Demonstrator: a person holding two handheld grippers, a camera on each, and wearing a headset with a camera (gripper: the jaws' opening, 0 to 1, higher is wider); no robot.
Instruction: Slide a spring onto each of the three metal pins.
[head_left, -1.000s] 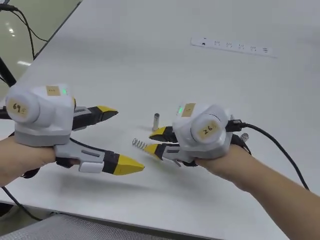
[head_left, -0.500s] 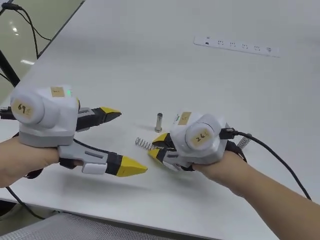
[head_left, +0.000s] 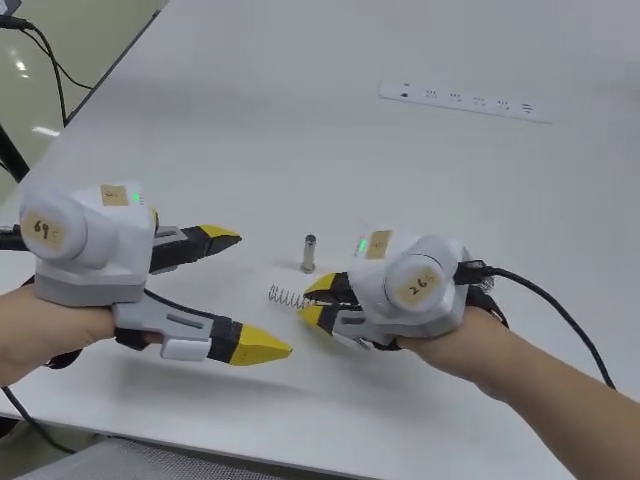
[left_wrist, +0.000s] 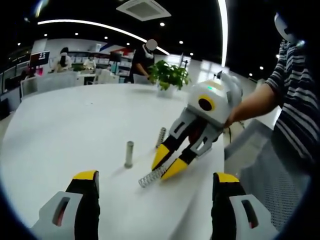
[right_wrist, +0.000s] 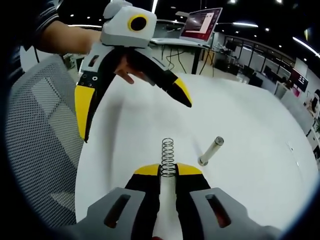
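Observation:
A short coil spring (head_left: 284, 295) lies on the white table (head_left: 300, 130); my right gripper (head_left: 313, 302) is shut on its near end. In the right gripper view the spring (right_wrist: 168, 150) sticks straight out from between the yellow tips of the right gripper (right_wrist: 168, 170). One metal pin (head_left: 309, 252) stands upright just beyond the spring, bare, and also appears as the pin (right_wrist: 210, 151) right of the jaws. My left gripper (head_left: 245, 292) hovers to the left, open wide and holding nothing. From it I see the pin (left_wrist: 129, 154), the spring (left_wrist: 150, 176) and the right gripper (left_wrist: 167, 167).
A second coiled piece (left_wrist: 161, 137) stands behind the right gripper. A white power strip (head_left: 465, 100) lies at the far right of the table. The table's left edge (head_left: 110, 75) runs diagonally, with black cables (head_left: 50, 60) beyond it. A mesh chair (right_wrist: 45, 150) sits at the near edge.
The right gripper's jaws have narrowed around the spring's near end. Both grippers shifted only slightly; the pin has stayed upright in place.

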